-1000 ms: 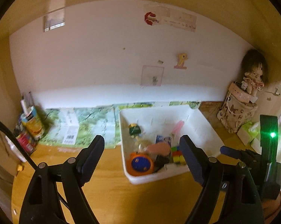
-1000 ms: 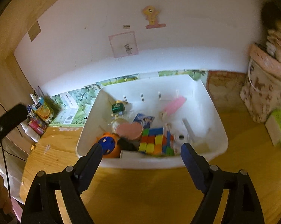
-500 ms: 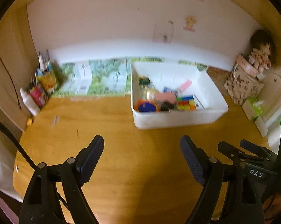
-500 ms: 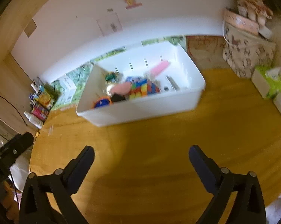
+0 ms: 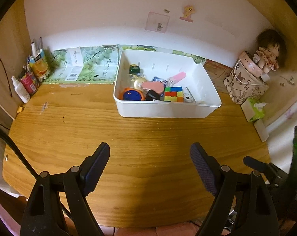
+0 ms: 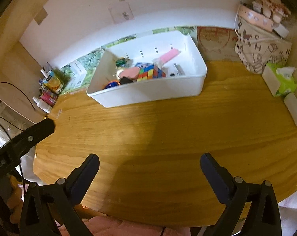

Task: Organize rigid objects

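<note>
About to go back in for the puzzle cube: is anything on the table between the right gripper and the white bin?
Nothing visible: bare wood lies between the right gripper and the white bin. The puzzle cube sits behind the bin's near wall, so reach over it.

A home, likely a child's room: a wooden counter [image 5: 148, 137] against a white wall with cartoon stickers [image 5: 188, 12], a doll [image 5: 268, 49] at 2 o'clock on a printed bag [image 5: 245, 84], a tissue box [image 5: 254, 108], and a white bin [image 5: 168, 110] of toys at 12 o'clock.
</note>
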`<control>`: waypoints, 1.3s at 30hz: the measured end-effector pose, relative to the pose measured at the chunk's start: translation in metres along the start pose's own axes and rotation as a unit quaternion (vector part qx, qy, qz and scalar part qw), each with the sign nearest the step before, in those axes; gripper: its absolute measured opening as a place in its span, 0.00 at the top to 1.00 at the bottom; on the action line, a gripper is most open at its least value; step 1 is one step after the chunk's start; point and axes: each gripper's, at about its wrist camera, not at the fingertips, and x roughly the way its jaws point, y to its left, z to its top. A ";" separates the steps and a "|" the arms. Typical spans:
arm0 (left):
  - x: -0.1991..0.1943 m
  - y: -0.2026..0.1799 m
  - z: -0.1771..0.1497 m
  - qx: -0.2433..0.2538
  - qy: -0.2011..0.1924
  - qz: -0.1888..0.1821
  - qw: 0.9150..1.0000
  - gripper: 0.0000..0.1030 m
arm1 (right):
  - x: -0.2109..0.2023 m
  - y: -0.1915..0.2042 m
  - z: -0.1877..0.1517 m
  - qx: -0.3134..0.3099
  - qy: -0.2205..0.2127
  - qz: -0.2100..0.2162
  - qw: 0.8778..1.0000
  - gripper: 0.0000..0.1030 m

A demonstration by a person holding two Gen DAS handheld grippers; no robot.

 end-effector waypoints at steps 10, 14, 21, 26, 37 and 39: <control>-0.011 -0.006 0.013 0.017 -0.023 0.020 0.999 0.16 | -0.041 0.014 0.016 -0.032 -0.054 0.001 0.998 0.00; -0.012 -0.003 0.010 0.013 -0.032 0.037 0.999 0.16 | -0.043 0.021 0.016 -0.048 -0.074 -0.025 0.996 0.00; -0.020 0.004 0.007 -0.007 -0.066 0.064 0.996 0.16 | -0.040 0.024 0.015 -0.053 -0.077 -0.016 0.996 0.00; -0.029 0.005 0.004 -0.006 -0.097 0.070 0.993 0.06 | -0.038 0.028 0.013 -0.062 -0.071 -0.015 0.995 0.00; -0.036 -0.004 -0.006 0.021 -0.117 0.072 0.990 0.01 | -0.042 0.026 0.001 -0.045 -0.071 -0.011 0.996 0.00; -0.039 -0.007 -0.008 0.027 -0.134 0.078 0.988 0.01 | -0.044 0.022 -0.001 -0.035 -0.076 -0.012 0.996 0.00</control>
